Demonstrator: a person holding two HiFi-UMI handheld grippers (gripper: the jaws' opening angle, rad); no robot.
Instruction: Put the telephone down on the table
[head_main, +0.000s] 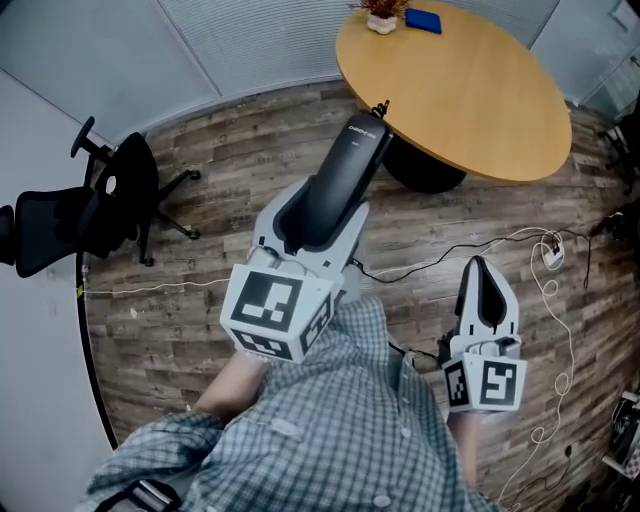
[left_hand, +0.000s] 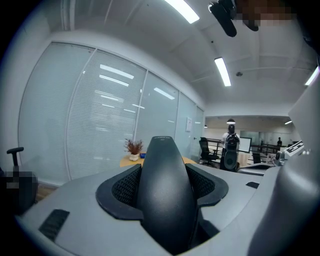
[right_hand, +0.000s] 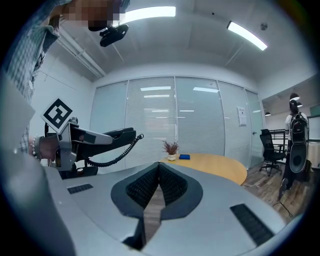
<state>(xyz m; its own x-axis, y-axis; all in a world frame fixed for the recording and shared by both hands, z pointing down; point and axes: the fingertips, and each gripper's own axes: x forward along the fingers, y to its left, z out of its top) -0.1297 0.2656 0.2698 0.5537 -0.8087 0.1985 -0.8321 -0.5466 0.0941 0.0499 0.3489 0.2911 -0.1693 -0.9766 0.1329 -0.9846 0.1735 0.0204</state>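
One black office chair (head_main: 90, 215) stands at the left. The left gripper (head_main: 325, 215), raised and angled toward the far right, pinches the one black telephone handset (head_main: 348, 170) in the air, just short of the one round wooden table (head_main: 480, 100). The table carries one potted plant (head_main: 381, 15) and one blue object (head_main: 423, 20). The right gripper (head_main: 487, 285), lower at the right, points away, jaws pressed together on nothing.

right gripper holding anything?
No, the right gripper has its jaws pressed together on nothing; the telephone sits in the left gripper.
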